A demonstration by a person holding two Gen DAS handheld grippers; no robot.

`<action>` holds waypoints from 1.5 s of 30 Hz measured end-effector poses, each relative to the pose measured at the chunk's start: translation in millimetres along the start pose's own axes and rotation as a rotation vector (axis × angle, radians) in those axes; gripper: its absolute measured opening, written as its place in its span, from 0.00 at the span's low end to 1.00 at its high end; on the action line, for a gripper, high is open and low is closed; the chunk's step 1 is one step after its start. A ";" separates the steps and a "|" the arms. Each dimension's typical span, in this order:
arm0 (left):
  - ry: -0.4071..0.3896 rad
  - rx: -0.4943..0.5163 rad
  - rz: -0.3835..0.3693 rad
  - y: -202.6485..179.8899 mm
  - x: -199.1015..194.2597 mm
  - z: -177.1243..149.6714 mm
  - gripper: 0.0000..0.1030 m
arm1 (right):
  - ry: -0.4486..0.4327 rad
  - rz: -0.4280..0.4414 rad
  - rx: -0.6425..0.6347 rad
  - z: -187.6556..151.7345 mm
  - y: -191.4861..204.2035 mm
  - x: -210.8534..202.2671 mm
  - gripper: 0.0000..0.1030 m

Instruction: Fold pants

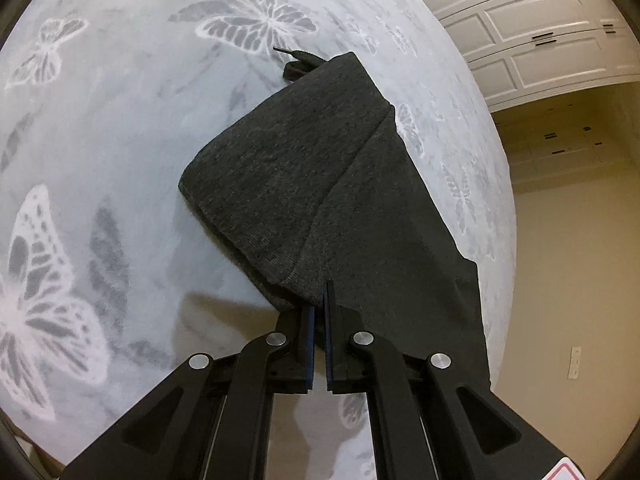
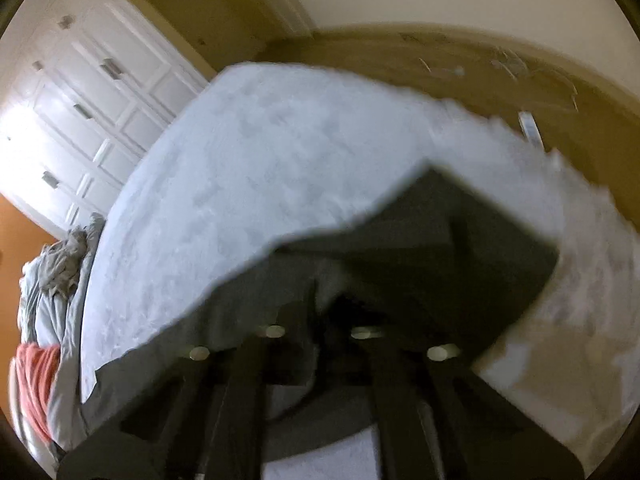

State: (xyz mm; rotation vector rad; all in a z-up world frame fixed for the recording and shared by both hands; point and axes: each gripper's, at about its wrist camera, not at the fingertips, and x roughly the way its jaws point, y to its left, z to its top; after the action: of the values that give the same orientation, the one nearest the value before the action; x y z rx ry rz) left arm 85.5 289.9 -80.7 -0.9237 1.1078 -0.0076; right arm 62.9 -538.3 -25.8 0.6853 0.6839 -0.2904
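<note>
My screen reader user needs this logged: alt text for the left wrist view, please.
The left gripper is shut on an edge of the dark grey pants, partly folded on a pale butterfly-print bedspread. White panelled cabinets stand beyond.

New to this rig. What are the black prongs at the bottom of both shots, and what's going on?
Those prongs are hand-held grippers, one in each of a person's hands, each carrying a fisheye camera looking along its fingers. In the left-hand view, the left gripper pinches the near edge of dark grey pants, partly folded on a butterfly-patterned blanket. The right-hand view is blurred: the right gripper sits under the pants, which drape over it; whether it grips cannot be told. White cupboards stand behind.
</note>
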 end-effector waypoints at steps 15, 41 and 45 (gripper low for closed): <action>-0.011 0.063 0.104 -11.3 10.4 -4.7 0.03 | -0.014 -0.122 0.030 11.1 -55.7 -6.6 0.56; -0.065 0.157 0.178 -26.9 12.7 -3.8 0.03 | -0.117 -0.232 -0.025 -2.9 -62.1 -39.0 0.03; -0.073 0.097 0.154 -13.3 3.3 5.1 0.11 | -0.076 -0.444 -0.008 -5.6 -72.4 -39.6 0.28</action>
State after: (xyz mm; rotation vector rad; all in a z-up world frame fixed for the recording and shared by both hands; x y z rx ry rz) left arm 96.7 283.0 -74.1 -0.7451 1.0986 0.0976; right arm -2.6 -587.4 -37.6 0.5066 0.7598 -0.7182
